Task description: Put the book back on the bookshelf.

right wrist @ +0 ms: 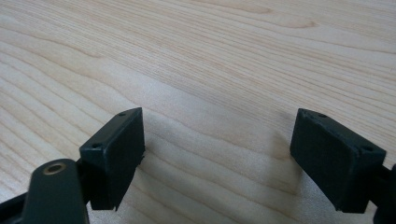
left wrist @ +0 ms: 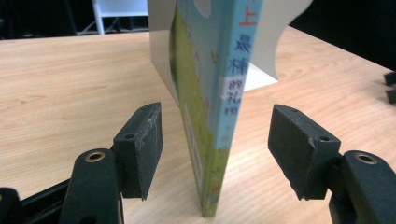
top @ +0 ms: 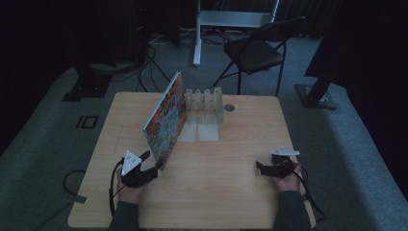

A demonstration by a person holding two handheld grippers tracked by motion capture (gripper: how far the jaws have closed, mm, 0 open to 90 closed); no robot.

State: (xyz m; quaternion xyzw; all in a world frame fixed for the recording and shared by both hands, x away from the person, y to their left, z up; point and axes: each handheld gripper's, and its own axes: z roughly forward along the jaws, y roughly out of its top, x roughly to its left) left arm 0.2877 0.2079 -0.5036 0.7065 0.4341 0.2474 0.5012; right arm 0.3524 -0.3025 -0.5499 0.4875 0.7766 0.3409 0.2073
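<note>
A thin picture book [top: 166,118] with a colourful cover stands on edge on the wooden table [top: 231,192], tilted, its far end by the white slotted rack [top: 206,102]. My left gripper [top: 154,166] is at the book's near lower corner. In the left gripper view the book's blue spine [left wrist: 219,93] stands between the jaws of the left gripper [left wrist: 217,140]. Both pads [left wrist: 140,144] are apart from the book, so the gripper is open. My right gripper [top: 260,167] rests open at the table's right, with bare table [right wrist: 210,56] between its jaws [right wrist: 217,154].
The rack's white wall [left wrist: 273,46] rises behind the book. A black folding chair [top: 257,50] and a white stand [top: 197,33] are on the floor beyond the table. A round hole [top: 229,107] sits near the table's far edge.
</note>
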